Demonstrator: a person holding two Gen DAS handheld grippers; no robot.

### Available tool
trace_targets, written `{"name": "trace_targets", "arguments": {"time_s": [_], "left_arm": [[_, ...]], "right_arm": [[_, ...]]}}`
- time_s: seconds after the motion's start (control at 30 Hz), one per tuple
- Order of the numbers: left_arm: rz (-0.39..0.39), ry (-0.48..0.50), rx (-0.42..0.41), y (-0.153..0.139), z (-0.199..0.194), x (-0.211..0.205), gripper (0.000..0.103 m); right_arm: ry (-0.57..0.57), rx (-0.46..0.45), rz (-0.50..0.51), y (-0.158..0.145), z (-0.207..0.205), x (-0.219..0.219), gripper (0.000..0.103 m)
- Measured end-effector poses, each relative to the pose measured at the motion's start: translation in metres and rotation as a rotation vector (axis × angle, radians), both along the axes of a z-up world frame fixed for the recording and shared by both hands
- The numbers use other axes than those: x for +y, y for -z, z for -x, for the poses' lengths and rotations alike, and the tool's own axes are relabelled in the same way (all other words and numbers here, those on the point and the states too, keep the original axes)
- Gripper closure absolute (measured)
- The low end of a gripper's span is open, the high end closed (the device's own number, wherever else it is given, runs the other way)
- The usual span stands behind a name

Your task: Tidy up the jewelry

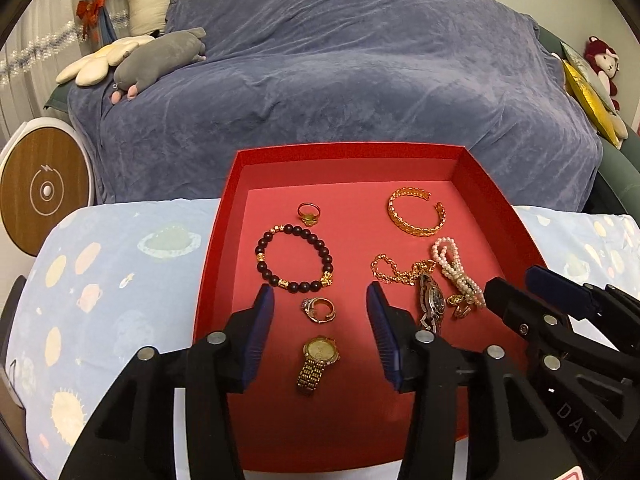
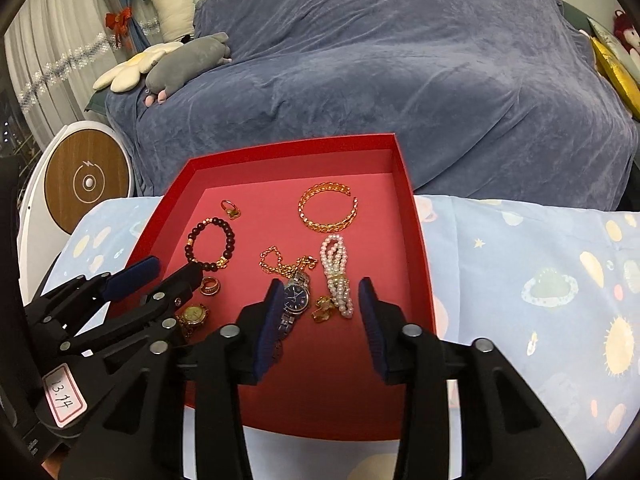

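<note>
Both grippers half open, empty. My left gripper [image 1: 320,300] frames the ring [image 1: 319,309]; gold watch [image 1: 317,362] below it, long axis vertical. Right gripper [image 2: 318,290] frames the pearl clump [image 2: 338,276].

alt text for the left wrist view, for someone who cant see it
An open left gripper hovers over a red tray of jewelry, a gold ring and gold watch lying between its fingers. Farther back lie a dark bead bracelet and gold cuff; the right gripper enters at right.
</note>
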State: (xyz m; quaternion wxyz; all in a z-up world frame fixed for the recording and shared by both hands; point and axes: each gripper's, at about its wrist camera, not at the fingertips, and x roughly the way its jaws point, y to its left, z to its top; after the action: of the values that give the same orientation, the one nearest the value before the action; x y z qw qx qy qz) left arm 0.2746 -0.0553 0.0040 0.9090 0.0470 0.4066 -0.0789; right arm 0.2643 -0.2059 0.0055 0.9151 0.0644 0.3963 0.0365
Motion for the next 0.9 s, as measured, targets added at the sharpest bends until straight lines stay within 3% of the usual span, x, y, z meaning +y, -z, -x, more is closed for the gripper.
{"name": "trace_targets", "arguments": {"time_s": [0.03,0.17,0.4,0.47,0.57,0.7,0.9], "left_arm": [[-0.010,0.001,-0.009,-0.002,0.004,0.000,0.049],[-0.015,0.006,-0.022,-0.015,0.026,0.001,0.045],[-0.008,0.024,-0.033,-0.040,0.074,0.002,0.045],[-0.011,0.024,-0.031,-0.044,0.091,0.006,0.042],[-0.024,0.019,-0.030,-0.044,0.118,0.014,0.035],[-0.043,0.006,-0.021,-0.035,0.142,0.022,0.033],[-0.043,-0.007,0.002,-0.026,0.142,0.025,0.033]], "right_arm": [[0.002,-0.004,0.006,-0.003,0.005,0.000,0.063],[0.034,-0.019,0.006,-0.017,0.033,-0.007,0.052],[0.035,-0.026,0.028,-0.038,0.090,-0.005,0.051],[0.046,-0.029,0.038,-0.041,0.108,-0.004,0.046],[0.044,-0.027,0.038,-0.042,0.134,-0.002,0.036],[0.021,-0.033,0.081,-0.042,0.149,0.008,0.034],[0.013,-0.029,0.100,-0.036,0.149,0.012,0.033]]}}
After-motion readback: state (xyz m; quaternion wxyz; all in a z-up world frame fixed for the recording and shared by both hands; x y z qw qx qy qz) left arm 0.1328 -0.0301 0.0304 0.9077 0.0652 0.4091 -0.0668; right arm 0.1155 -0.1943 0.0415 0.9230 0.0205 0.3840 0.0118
